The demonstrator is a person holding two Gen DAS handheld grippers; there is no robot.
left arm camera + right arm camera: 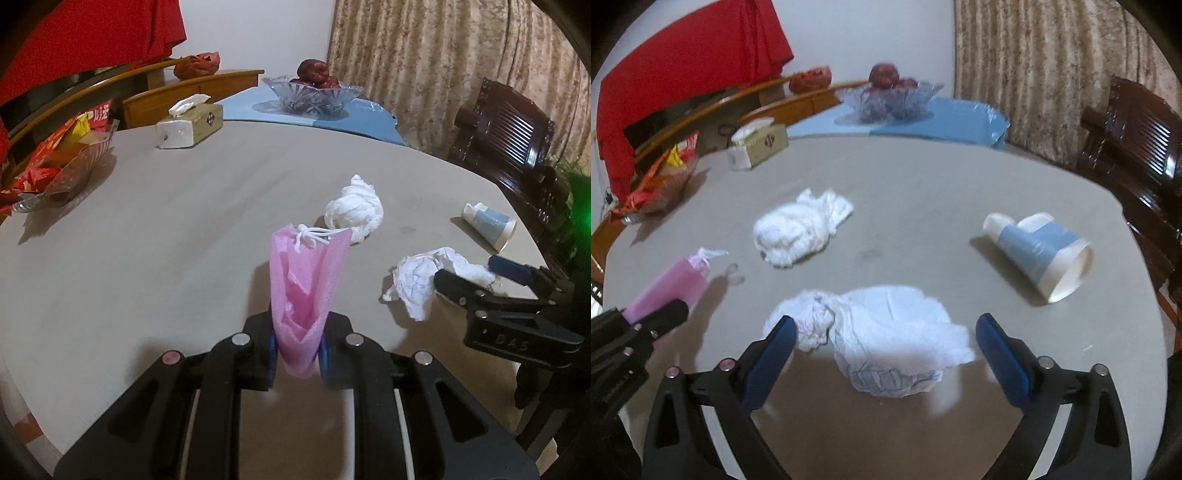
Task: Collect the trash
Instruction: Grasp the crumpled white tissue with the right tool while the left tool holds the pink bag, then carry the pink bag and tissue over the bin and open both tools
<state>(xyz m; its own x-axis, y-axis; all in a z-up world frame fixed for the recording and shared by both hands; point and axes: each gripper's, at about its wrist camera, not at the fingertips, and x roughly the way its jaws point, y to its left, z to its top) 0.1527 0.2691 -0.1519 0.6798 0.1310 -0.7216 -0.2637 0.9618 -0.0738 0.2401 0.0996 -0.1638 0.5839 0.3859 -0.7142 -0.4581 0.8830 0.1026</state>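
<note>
Lying between the spread blue fingers of the right gripper [886, 350], its long side across them, the near crumpled paper [886, 339] is closest to that hand, while the left gripper [297, 354] pinches a pink bag [306, 288]; another wad [798, 229] and a tipped cup [1038, 254] lie farther on the surface [923, 177], nothing blocking.

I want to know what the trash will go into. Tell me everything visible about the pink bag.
The pink bag looks like thin, textured non-woven fabric, folded into a narrow, creased sleeve. A white drawstring is knotted at its far end. Its near end is pinched in the left tongs, which hold it sticking out above the grey table; whether its tip rests on the table is unclear. No trash touches it.
</note>
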